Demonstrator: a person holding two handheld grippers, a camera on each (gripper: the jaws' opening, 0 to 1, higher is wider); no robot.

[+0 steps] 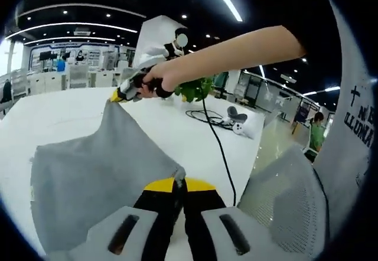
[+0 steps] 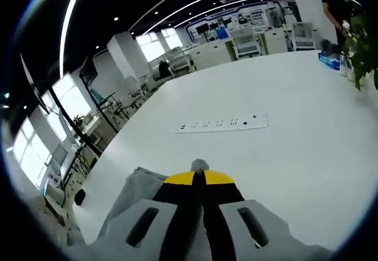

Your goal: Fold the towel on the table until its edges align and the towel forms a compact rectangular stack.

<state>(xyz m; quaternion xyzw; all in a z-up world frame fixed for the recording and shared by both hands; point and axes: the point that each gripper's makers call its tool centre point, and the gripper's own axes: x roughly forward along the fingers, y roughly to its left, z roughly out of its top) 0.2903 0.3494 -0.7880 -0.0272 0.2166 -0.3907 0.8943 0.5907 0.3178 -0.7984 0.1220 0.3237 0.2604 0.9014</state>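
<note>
Both grippers have a corner of the grey towel (image 1: 94, 172) pinched, and that's why it's hanging in a tented shape instead of lying flat on the white table (image 1: 177, 125). The left gripper (image 1: 179, 181) has its yellow-tipped jaws closed tight on the near corner, right at its tips. Ahead of it and higher up, the right gripper (image 1: 125, 94), gripped by the person's hand (image 1: 158, 79), is closed on the far corner, pulling the cloth up into a peak.

In the right gripper view, the right gripper (image 2: 199, 175) has a little nub of towel (image 2: 139, 193) poking out just past its closed tips, the rest drooping down to its left.

My guess: holding both corners keeps one edge taut so it can be carried over evenly. The towel's stretched edge runs gripper to gripper, and the loose body sags toward the table.
</note>
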